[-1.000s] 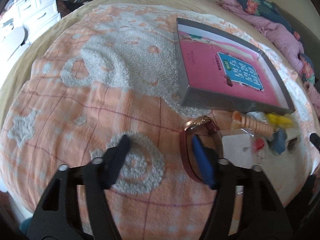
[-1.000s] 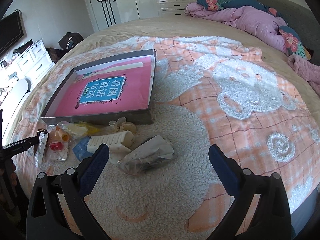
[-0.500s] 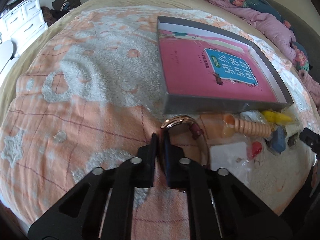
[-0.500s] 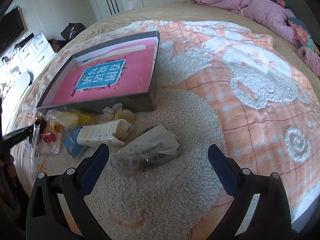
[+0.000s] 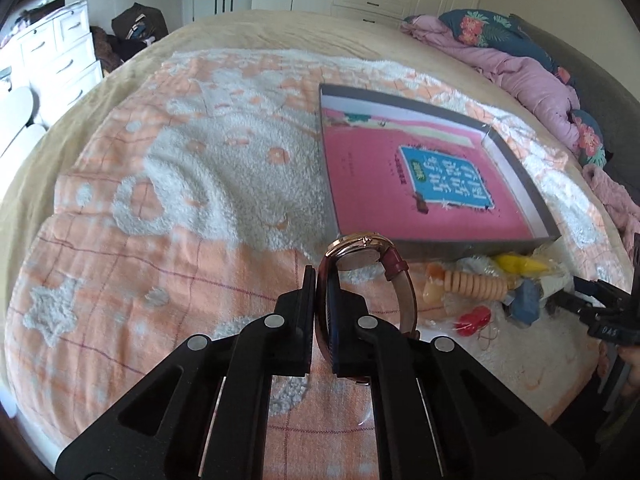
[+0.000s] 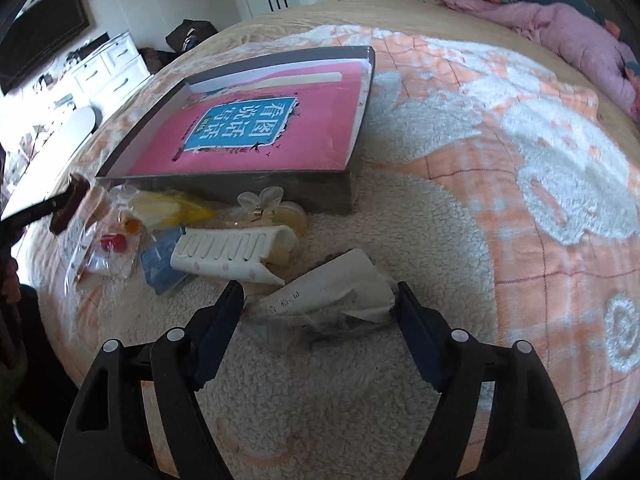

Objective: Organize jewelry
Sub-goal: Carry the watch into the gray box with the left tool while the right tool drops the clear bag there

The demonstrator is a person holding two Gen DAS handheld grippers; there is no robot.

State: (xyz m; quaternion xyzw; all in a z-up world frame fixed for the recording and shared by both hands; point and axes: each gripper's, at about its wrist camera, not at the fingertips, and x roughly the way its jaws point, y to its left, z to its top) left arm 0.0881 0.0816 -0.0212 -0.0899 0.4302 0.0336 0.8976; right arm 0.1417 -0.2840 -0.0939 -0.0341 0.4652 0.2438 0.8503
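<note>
Nearest in the left wrist view, the left gripper has its jaws clamped on the red strap of one watch, held clear of the blanket with its rose-gold case uppermost, just short of the near wall of the box. In the right wrist view the right gripper hangs with jaws wide apart on either side of one crumpled clear bag lying on the bed, not touching it as far as I can tell.

Just beyond that bag lie one white hair claw, a blue piece, a small packet with red beads, a yellow item in plastic, and one pale clear flower clip against the box wall.

The box, farther off, holds only one pink book; no jewelry is in it. I judge the sorting barely begun: one piece lifted, roughly six still on the bed.
</note>
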